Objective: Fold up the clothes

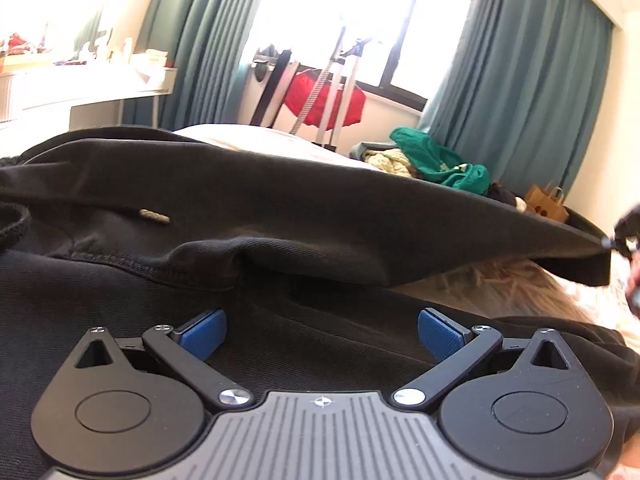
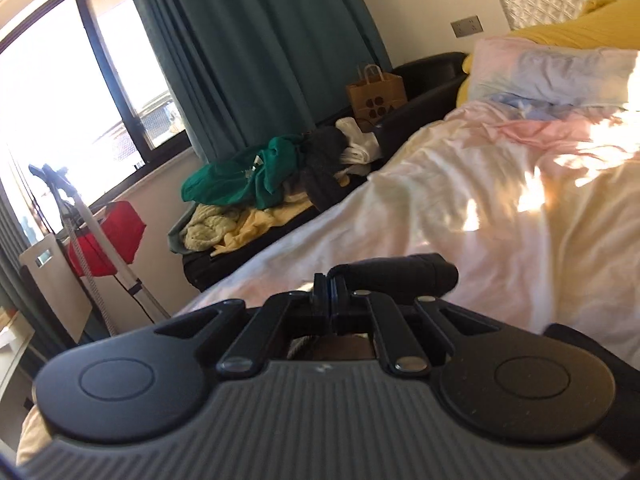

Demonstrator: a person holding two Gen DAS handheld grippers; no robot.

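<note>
A black garment (image 1: 280,208) lies spread on the bed and fills the left wrist view. One part of it is lifted and stretched taut toward the right edge, where my right gripper (image 1: 624,236) pinches its corner. My left gripper (image 1: 322,334) is open, blue pads (image 1: 202,336) wide apart, resting low over the black fabric with nothing between them. In the right wrist view my right gripper (image 2: 331,292) is shut on a rolled edge of the black garment (image 2: 404,276), held above the pale bedsheet (image 2: 480,208).
A pile of green, yellow and grey clothes (image 2: 264,184) lies on a black case beside the bed. A brown paper bag (image 2: 376,92), pillows (image 2: 552,72), a garment steamer stand (image 1: 340,80) with a red item, teal curtains and a white desk (image 1: 80,84) surround the bed.
</note>
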